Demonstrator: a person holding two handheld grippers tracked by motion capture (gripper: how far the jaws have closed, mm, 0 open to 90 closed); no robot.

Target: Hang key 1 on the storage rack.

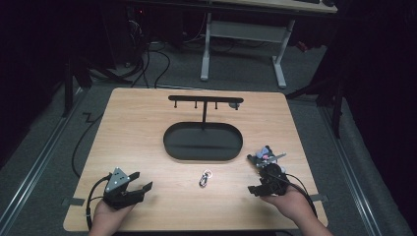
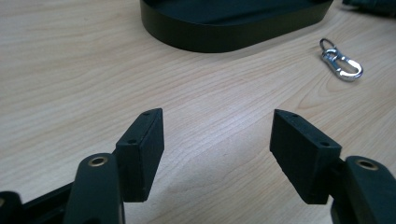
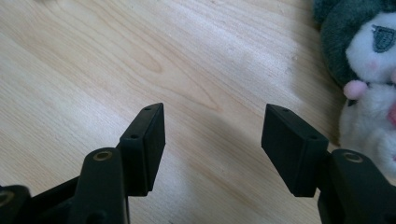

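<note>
A black oval tray (image 1: 169,142) lies mid-table, and a T-shaped hanger stand (image 1: 204,99) with small hooks rises from its back. In front of the tray a silver clasp with a ring (image 1: 205,178) lies on the wood. A small grey and white plush toy (image 1: 265,156) rests right of the tray. My left gripper (image 1: 141,180) stands open near the front left, pointing right toward the clasp (image 2: 341,60) and the tray (image 2: 233,32). My right gripper (image 1: 254,179) is open just in front of the plush (image 3: 369,60), with bare wood between its jaws.
The wooden table (image 1: 128,123) stands on grey floor, with cables (image 1: 147,64) and a white-legged desk (image 1: 206,49) behind it. A cable (image 1: 81,147) hangs off the table's left edge. A small dark item hangs at the stand's right end (image 1: 236,104).
</note>
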